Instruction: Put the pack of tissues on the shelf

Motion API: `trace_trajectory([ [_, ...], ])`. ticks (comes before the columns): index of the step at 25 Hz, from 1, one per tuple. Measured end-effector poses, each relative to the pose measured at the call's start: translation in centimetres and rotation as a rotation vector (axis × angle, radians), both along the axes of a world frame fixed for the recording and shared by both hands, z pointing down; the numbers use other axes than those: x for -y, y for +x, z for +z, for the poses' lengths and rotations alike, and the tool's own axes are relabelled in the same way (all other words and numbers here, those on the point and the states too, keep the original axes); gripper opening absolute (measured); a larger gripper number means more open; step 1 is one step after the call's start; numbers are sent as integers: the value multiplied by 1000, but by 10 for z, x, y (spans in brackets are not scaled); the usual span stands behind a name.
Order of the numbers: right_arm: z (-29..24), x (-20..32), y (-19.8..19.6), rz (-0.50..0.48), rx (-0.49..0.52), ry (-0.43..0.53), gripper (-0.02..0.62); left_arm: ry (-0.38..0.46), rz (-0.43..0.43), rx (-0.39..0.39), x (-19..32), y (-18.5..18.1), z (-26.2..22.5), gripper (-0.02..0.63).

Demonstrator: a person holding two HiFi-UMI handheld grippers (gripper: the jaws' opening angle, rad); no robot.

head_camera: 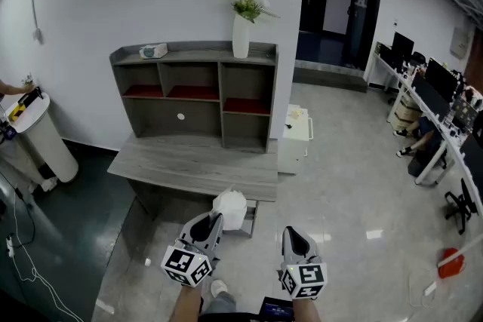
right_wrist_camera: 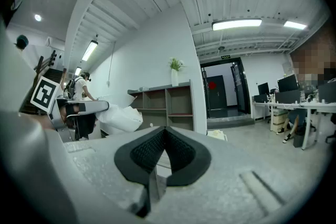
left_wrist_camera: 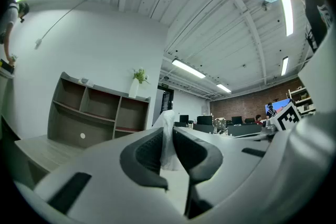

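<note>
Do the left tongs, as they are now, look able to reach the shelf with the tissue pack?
Probably not yet. The left tongs, shut on the pack of tissues, hang near the front edge of the desk; the shelf stands at its back. Nothing blocks the way.

Head view looks steeply down from well back; both gripper views face the same shelf (head_camera: 204, 121) from low.
</note>
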State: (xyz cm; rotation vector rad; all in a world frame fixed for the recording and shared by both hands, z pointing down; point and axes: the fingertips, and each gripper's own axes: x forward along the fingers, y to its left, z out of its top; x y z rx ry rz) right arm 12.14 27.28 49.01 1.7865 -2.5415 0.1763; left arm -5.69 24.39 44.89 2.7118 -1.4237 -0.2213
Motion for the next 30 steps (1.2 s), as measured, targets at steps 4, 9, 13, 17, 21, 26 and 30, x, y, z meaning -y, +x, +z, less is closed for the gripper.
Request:
trace_trajectory([
  [4,1,-5,2,-5,0,-10,5,-6,-8,-2,-6,0,0,44],
  [9,-1,-11,6,-13,-2,3,5,-8,-11,-2,-9,3,-1,44],
  [13,1,-12,16,-5,34,-9,5,-13,-12,-5,-11,8,-1,44],
  [17,4,-9,25,6,55,-17,5,-13,-14,4,-9,11,-2,44],
  [21,4,3,24,7,59,-12,5,-7,-15,5,3,11,-5,44],
  [26,3,31,22,21,59,-17,5,-10,-13,4,37,5,-7,44],
  [30,18,70,23,55,52,-45,5,-32,22,-14,80,6,5,44],
])
